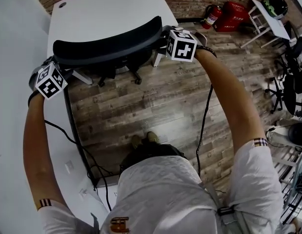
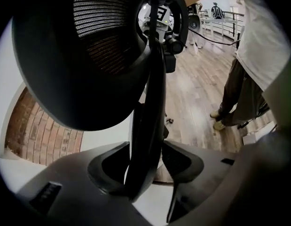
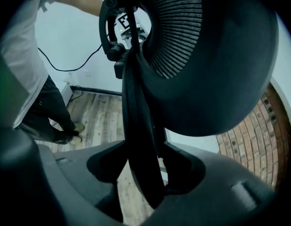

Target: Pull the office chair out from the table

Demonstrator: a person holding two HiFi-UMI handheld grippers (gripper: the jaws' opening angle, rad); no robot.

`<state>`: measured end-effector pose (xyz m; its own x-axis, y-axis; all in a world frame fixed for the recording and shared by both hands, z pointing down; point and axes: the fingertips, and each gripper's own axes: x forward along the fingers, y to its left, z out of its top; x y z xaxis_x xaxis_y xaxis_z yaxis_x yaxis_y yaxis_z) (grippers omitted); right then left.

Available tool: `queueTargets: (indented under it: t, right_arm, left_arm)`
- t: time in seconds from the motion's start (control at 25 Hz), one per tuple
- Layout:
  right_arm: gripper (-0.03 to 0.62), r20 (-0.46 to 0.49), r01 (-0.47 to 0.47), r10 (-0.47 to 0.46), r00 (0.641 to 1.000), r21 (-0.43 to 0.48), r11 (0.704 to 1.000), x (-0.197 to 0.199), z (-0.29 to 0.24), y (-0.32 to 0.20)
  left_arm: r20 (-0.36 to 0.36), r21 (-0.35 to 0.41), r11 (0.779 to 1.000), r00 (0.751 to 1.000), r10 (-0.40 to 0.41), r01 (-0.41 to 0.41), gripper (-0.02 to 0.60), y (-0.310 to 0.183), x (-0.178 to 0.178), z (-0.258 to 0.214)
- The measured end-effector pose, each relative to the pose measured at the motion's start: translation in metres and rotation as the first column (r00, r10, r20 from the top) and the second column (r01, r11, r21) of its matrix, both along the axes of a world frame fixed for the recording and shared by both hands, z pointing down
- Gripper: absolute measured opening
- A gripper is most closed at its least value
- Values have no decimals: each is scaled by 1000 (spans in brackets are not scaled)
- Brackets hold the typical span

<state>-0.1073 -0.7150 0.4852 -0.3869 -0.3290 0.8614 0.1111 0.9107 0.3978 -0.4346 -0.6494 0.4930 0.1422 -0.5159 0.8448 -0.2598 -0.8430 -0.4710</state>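
The black office chair (image 1: 107, 45) stands tucked against the white table (image 1: 102, 6), its mesh backrest towards me. My left gripper (image 1: 45, 66) sits at the backrest's left end and my right gripper (image 1: 164, 37) at its right end. In the left gripper view the jaws of the left gripper (image 2: 145, 166) straddle the backrest's black rim (image 2: 152, 102), with a gap showing beside it. In the right gripper view the right gripper (image 3: 145, 166) stands the same way round the rim (image 3: 138, 126), floor showing through a gap. Both are open.
A white wall (image 1: 14, 130) with a dark baseboard runs along the left. A red fire extinguisher (image 1: 211, 16) and red bag (image 1: 236, 16) lie at the back right, by a small white table (image 1: 268, 18). More chairs (image 1: 292, 87) crowd the right edge. Wooden floor (image 1: 160, 106) lies behind the chair.
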Motion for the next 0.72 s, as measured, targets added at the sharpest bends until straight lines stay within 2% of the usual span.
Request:
queueTargets:
  t: [0.04,0.08,0.16,0.4,0.72]
  right_arm:
    - [210,-18,13,-13,1000,6,1000,1,2,-1]
    - [180,-40,32,-31,999,13,999,2,4,-1]
    - [146,-82,68,-66,994,26,997,4,6,0]
    - [112,-110,112,-101,989,101,989,5,15,8]
    - [104,-97,132,-121,988,121,984,1,15,41]
  left_arm:
    - [12,2,1000,1000,9,-9,203,0,0,2]
    - [30,5,1000,999,18,-19,161,-1,0,2]
    - [60,0,999,998,34,-34,139,-1,-2,4]
    - [99,-26,999,994,41,-39,123,10,-4,12]
    - [113,-64,998,993,36,-29,122,37,-11,14]
